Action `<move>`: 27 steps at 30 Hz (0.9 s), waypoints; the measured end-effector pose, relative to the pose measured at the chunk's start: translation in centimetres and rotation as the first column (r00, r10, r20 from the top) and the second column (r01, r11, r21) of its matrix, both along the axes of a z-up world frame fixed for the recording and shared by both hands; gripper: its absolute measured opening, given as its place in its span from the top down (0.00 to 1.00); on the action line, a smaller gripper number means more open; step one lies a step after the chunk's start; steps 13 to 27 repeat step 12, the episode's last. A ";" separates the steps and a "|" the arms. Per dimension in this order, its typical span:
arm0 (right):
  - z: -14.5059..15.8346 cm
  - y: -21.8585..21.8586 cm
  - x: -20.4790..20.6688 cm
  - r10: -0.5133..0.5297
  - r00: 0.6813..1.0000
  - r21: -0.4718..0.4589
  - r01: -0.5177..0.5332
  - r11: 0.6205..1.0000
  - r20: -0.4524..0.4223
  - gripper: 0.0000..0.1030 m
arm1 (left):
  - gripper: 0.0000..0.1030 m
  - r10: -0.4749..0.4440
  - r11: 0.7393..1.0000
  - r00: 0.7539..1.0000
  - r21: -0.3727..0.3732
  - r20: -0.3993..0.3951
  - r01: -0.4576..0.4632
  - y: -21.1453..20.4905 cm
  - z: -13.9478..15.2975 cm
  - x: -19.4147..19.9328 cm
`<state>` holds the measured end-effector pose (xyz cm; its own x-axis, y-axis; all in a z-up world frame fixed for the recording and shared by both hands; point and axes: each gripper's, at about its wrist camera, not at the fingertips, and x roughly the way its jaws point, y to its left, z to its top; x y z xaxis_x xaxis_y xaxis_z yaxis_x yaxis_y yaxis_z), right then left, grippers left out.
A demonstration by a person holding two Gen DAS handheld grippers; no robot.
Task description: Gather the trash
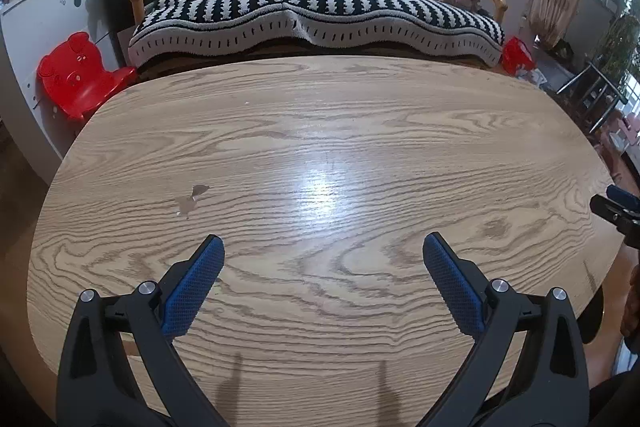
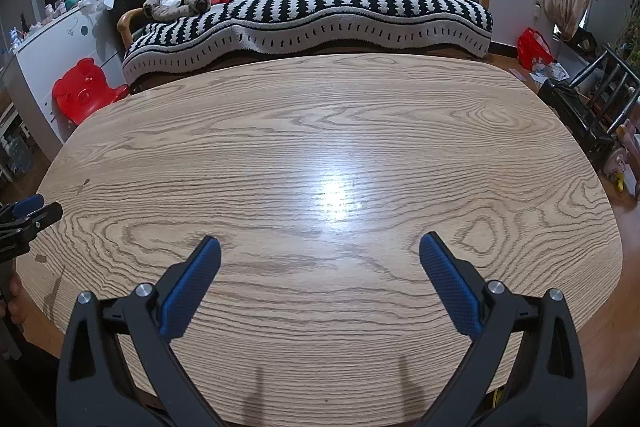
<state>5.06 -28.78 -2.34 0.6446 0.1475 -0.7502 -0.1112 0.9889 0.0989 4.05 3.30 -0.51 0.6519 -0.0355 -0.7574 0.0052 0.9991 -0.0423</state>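
Both the left gripper (image 1: 323, 245) and right gripper (image 2: 320, 245) hover with jaws spread wide, empty, over the oval oak-grain counter (image 1: 320, 131); no trash visible, perhaps offscreen, so a blind grab risks scraping wood

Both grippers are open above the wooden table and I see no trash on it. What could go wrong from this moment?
1. The table shows only a small stain; either gripper might close on nothing or scrape the surface there.
2. The left gripper and right gripper hover side by side; they could collide if both move inward.
3. Glare might hide small scraps.
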 end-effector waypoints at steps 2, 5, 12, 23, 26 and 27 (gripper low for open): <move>0.0 0.0 0.1 -0.001 1.000 -0.001 0.001 1.000 -0.002 0.07 | 0.06 0.003 1.000 1.000 0.002 0.008 -0.003 0.0 0.2 0.0; 0.0 0.0 0.1 -0.002 1.000 -0.001 0.002 1.000 -0.001 0.07 | 0.06 0.009 1.000 1.000 -0.001 0.009 -0.009 0.1 0.2 0.0; 0.1 -0.2 0.3 -0.003 1.000 -0.004 0.003 1.000 -0.003 0.07 | 0.06 0.018 0.999 1.000 0.051 -0.014 -0.018 0.1 -0.3 0.4; 0.1 -0.2 0.3 -0.003 1.000 -0.004 0.003 1.000 -0.003 0.07 | 0.06 0.018 0.999 1.000 0.051 -0.014 -0.018 0.1 -0.3 0.4; 0.1 -0.2 0.3 -0.003 1.000 -0.004 0.003 1.000 -0.003 0.07 | 0.06 0.018 0.999 1.000 0.051 -0.014 -0.018 0.1 -0.3 0.4; 0.1 -0.2 0.3 -0.003 1.000 -0.004 0.003 1.000 -0.003 0.07 | 0.06 0.018 0.999 1.000 0.051 -0.014 -0.018 0.1 -0.3 0.4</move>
